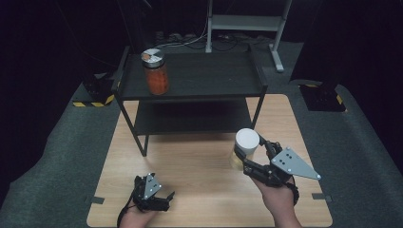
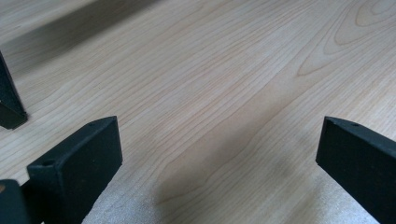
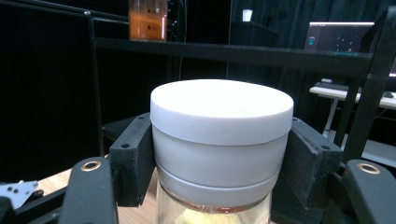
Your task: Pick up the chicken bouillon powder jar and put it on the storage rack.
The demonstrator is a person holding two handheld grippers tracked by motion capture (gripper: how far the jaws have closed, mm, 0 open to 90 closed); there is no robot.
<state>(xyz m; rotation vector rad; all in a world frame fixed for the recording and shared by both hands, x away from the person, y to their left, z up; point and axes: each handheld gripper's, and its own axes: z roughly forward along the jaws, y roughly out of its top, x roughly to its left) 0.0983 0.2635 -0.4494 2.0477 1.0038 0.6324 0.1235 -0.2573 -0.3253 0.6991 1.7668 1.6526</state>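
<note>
- The left gripper (image 1: 160, 198) hovers low over the wooden worktop (image 1: 199, 161), its 2 fingers (image 2: 79, 163) spread wide with nothing between them.
- An orange-filled jar (image 1: 156, 72) stands on the black shelf rack (image 1: 209, 76) behind.
- The right gripper (image 1: 252, 156) clamps the white-lidded jar (image 1: 246, 148) by its lid, near the rack's right leg.

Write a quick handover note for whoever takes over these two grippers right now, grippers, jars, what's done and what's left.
Right gripper: jaws closed on the white lid of the white-lidded jar, near the table's right side, in front of the black shelf.
Left gripper: open, holding nothing, low over the table near its front edge.
Orange-filled jar: upright on the shelf's top level, left end.
Done: white-lidded jar gripped.
Left: probably moving it to the shelf; whether it is lifted yet cannot be told.
</note>
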